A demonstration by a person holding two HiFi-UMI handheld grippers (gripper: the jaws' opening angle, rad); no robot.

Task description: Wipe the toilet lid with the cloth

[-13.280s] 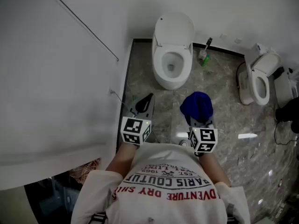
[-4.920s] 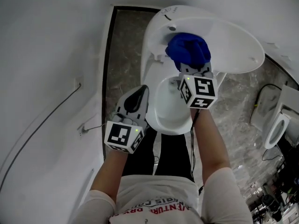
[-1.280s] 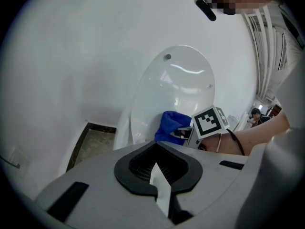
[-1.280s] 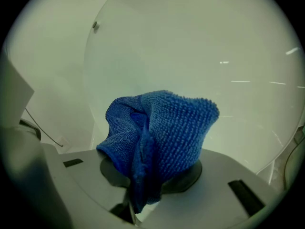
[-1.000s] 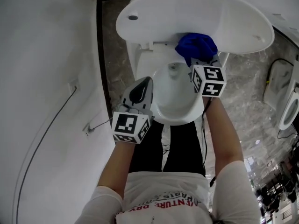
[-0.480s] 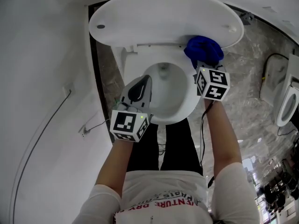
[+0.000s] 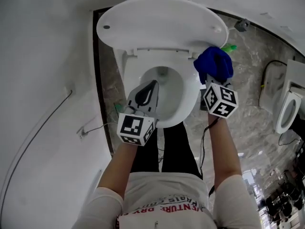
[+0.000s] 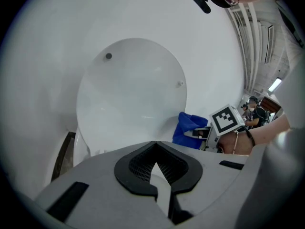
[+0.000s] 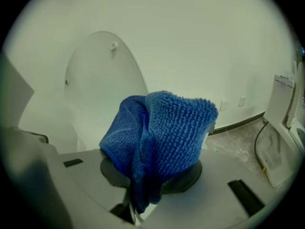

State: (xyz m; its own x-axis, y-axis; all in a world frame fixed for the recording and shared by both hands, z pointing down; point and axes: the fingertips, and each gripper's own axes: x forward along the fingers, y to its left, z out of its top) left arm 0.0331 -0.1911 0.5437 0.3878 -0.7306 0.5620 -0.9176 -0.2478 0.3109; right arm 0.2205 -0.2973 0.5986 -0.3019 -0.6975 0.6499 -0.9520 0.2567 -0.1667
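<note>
Right gripper [image 7: 212,81] pinches the blue microfibre cloth [image 7: 214,65] beside the right edge of the raised white toilet lid [image 7: 157,23] — left gripper [image 7: 152,84] jaws pressed together.

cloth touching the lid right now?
Cannot tell. Cloth sits at the lid edge in head and left gripper views; neither shows contact or a gap.
</note>
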